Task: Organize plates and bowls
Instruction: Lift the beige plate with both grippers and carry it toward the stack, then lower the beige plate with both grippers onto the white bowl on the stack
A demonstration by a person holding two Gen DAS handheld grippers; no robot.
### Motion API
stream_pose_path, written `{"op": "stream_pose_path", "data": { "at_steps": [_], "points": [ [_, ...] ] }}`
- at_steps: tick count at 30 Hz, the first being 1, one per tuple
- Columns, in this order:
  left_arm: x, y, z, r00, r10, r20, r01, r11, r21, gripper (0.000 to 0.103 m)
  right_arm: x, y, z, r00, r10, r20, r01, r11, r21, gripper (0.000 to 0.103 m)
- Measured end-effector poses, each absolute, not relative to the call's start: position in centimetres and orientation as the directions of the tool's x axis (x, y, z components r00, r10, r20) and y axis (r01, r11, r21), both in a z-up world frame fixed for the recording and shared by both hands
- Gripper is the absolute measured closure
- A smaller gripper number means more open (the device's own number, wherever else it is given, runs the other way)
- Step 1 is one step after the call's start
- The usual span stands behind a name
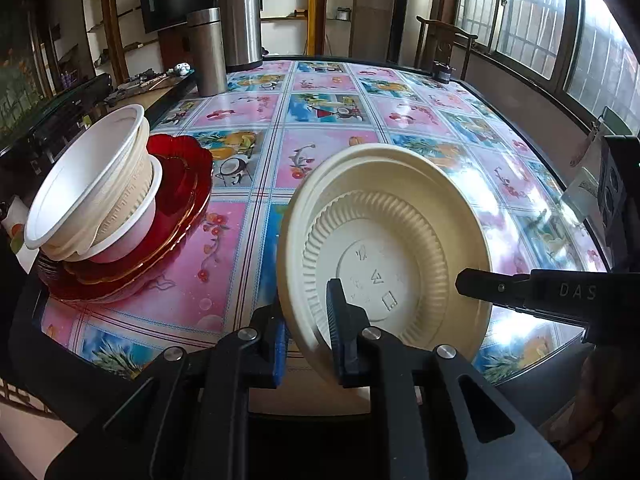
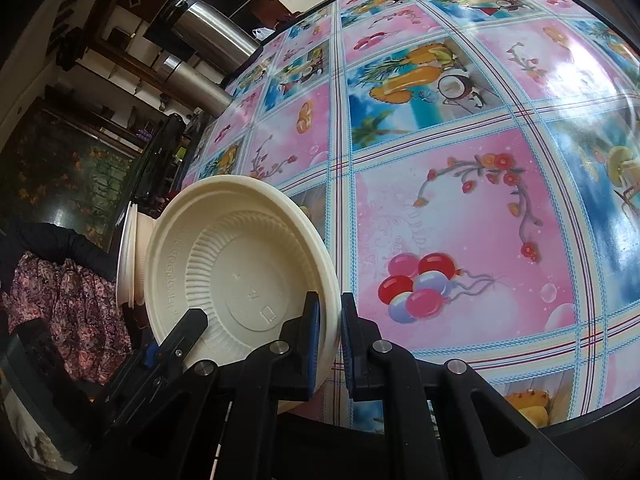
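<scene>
- Plate point(image 1: 384, 256): cream, ribbed, held tilted on edge above the near part of the table point(image 1: 328, 120); its embossed underside faces the left wrist camera.
- Left gripper point(image 1: 308, 332): jaws closed narrow on the plate's lower rim, one blue-padded finger on each face of the rim.
- Right gripper point(image 2: 330, 344): jaws straddle the plate's rim on the side opposite the left gripper. A slight gap shows at the outer pad, so firm contact cannot be told.
- In the left wrist view, the right gripper's fingertip point(image 1: 472, 280) lies against the plate's right side.
- Bowl stack point(image 1: 92, 188): three nested white and cream bowls, tipped on their side, left of the plate and apart from it.
- Red plates point(image 1: 180, 200): glassy red stack under the bowl stack, left of the cream plate.
- Steel flasks point(image 1: 224, 36): two, upright, at the table's far edge, well beyond the plate.
- Floral sleeve point(image 2: 64, 296): seen left of the plate in the right wrist view.
</scene>
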State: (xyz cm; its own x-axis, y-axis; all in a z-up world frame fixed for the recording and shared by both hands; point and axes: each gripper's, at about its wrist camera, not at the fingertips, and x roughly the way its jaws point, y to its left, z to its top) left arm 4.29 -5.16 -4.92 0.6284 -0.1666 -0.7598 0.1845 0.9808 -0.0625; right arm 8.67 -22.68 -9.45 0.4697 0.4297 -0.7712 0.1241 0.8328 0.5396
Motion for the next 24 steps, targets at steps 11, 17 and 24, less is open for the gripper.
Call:
{"op": "stream_pose_path", "data": {
  "at_steps": [11,17,24],
  "points": [
    [4.2,2.2,1.9,0.748,-0.135,-0.649,0.085,0.991,-0.108,0.088,9.8,-15.8,-0.3,0.55,0.486,-0.679,-0.076,0.839,0.539,0.093],
    [5.0,8.7,4.9,0.791,-0.068,-0.608,-0.019,0.991,-0.136,0.088,11.9,-8.5,3.4,0.557,0.529,-0.64,-0.199,0.833,0.515,0.093],
    [7.9,14.2,3.9,0.771,0.001,-0.637,-0.133,0.978,-0.159,0.088,14.9,-1.3,3.2,0.554,0.523,-0.648,-0.245,0.846,0.474,0.094]
  ]
}}
